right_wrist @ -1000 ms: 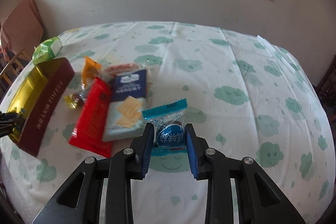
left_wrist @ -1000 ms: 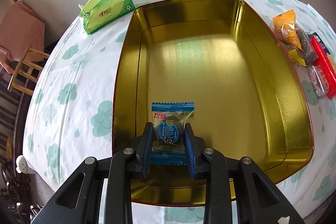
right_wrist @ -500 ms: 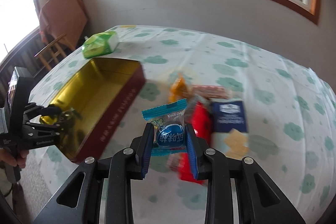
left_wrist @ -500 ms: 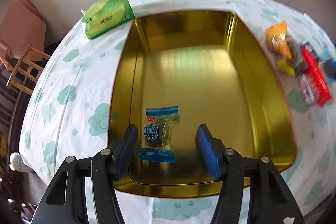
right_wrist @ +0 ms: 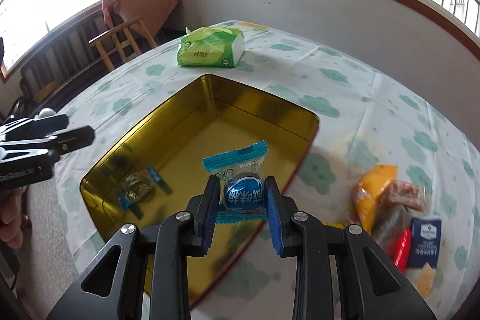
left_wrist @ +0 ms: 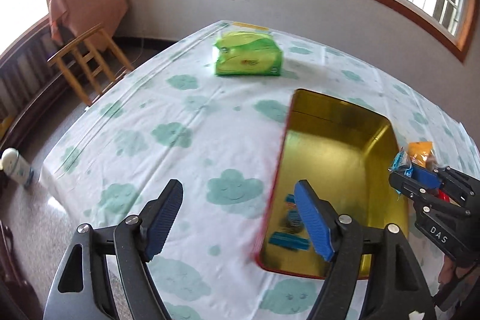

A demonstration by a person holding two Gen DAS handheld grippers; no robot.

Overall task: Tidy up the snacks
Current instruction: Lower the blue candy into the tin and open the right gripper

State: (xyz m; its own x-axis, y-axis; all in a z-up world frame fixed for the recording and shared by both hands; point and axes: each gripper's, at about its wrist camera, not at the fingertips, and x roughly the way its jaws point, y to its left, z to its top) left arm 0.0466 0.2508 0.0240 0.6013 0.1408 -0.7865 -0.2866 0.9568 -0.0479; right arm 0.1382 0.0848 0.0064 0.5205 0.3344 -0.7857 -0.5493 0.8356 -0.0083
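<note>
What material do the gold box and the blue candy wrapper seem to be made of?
The box looks like thin metal, probably tin, with a glossy gold inside: its walls mirror the light and the candy lying in it. The wrapper looks like thin plastic film, partly clear, with crimped zigzag ends.

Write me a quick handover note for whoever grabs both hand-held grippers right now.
Left hand-held gripper: open, empty, jaws just opened; it hangs over the tablecloth beside the tin.
Right hand-held gripper: shut on a blue-wrapped candy, above the gold tin.
Done: one matching candy lies in the tin.
Left: drop the held candy in, then bring over the snack pile right of the tin.
</note>
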